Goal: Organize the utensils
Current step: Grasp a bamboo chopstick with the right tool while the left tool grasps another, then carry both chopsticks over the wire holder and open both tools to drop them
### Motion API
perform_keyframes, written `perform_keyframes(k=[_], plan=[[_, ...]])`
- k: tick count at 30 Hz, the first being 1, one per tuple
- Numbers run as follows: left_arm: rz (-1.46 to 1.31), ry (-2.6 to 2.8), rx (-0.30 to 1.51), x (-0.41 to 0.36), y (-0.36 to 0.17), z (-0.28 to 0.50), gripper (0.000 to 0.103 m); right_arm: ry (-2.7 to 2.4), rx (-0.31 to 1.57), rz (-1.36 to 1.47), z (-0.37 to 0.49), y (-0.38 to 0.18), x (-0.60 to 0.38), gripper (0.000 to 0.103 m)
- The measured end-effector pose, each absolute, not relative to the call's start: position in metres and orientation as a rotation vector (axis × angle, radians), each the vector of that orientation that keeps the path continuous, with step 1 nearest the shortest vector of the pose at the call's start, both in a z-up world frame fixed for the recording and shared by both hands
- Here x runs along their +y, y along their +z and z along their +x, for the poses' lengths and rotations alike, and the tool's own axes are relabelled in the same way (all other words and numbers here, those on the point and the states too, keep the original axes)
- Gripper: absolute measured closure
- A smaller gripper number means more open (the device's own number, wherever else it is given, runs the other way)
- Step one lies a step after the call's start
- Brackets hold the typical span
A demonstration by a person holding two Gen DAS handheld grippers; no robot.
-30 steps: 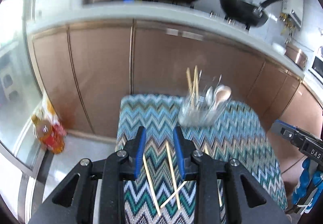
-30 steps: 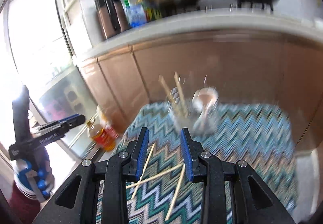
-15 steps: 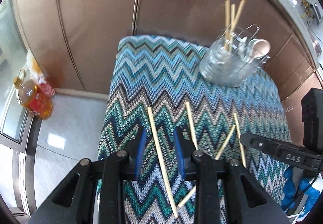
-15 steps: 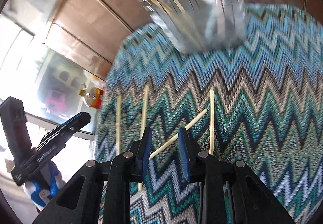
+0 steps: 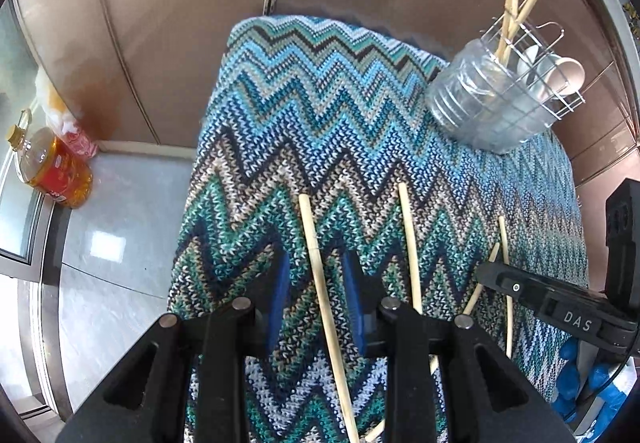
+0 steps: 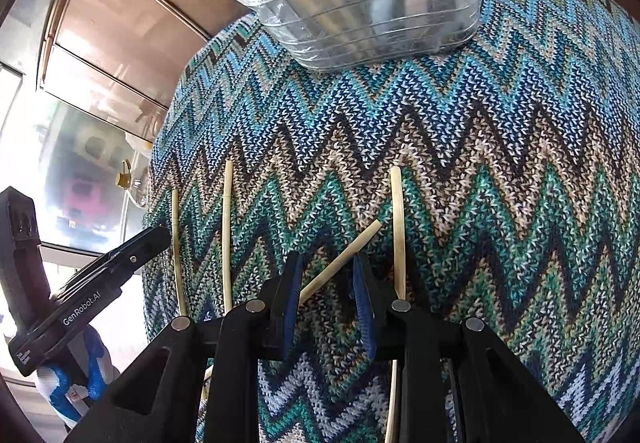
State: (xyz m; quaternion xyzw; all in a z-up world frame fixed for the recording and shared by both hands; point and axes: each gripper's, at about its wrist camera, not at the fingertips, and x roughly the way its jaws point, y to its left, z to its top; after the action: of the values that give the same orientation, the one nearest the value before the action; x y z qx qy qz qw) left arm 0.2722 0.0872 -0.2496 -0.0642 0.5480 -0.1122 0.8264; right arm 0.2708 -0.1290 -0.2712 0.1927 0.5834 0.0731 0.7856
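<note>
Several wooden chopsticks lie loose on a zigzag knit cloth [image 5: 320, 103]. My left gripper [image 5: 316, 259] points down at the cloth with its jaws closing. The leftmost chopstick [image 5: 316, 267] runs lengthwise between the blue pads, and neither pad presses on it. My right gripper [image 6: 327, 259] is open low over a slanted chopstick [image 6: 352, 247] that crosses the gap between its pads. A straight chopstick [image 6: 398, 235] lies just right of it. A wire basket with a clear liner [image 5: 500, 99] stands at the cloth's far side and holds upright chopsticks and spoons.
Brown cabinet doors [image 5: 180, 23] rise right behind the cloth-covered top. An oil bottle [image 5: 52, 171] and a bag stand on the tiled floor to the left. The other gripper's black body [image 5: 560, 307] reaches in from the right in the left wrist view.
Both grippers sank toward the cloth and tipped downward. The counter and pans left both views. Each gripper now has a chopstick between its pads.
</note>
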Motion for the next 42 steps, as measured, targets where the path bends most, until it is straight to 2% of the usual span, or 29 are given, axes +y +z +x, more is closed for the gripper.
perform_keyframes(k=[13,22,30,42], plan=[[-0.164,-0.213,1.265,0.081,-0.269,0.285,0.096,0.159,1.275,0.405,0.282,-0.276,-0.125,0.083],[-0.086,-0.177,1.266,0.069,-0.271,0.286,0.097,0.149,1.274,0.429,0.281,-0.280,-0.132,0.090],[-0.157,-0.171,1.267,0.077,-0.270,0.288,0.099,0.142,1.251,0.453,0.279,-0.278,-0.135,0.096],[-0.213,-0.181,1.149,0.094,-0.233,0.252,0.099,0.310,1.040,0.411,0.224,-0.222,-0.149,0.097]])
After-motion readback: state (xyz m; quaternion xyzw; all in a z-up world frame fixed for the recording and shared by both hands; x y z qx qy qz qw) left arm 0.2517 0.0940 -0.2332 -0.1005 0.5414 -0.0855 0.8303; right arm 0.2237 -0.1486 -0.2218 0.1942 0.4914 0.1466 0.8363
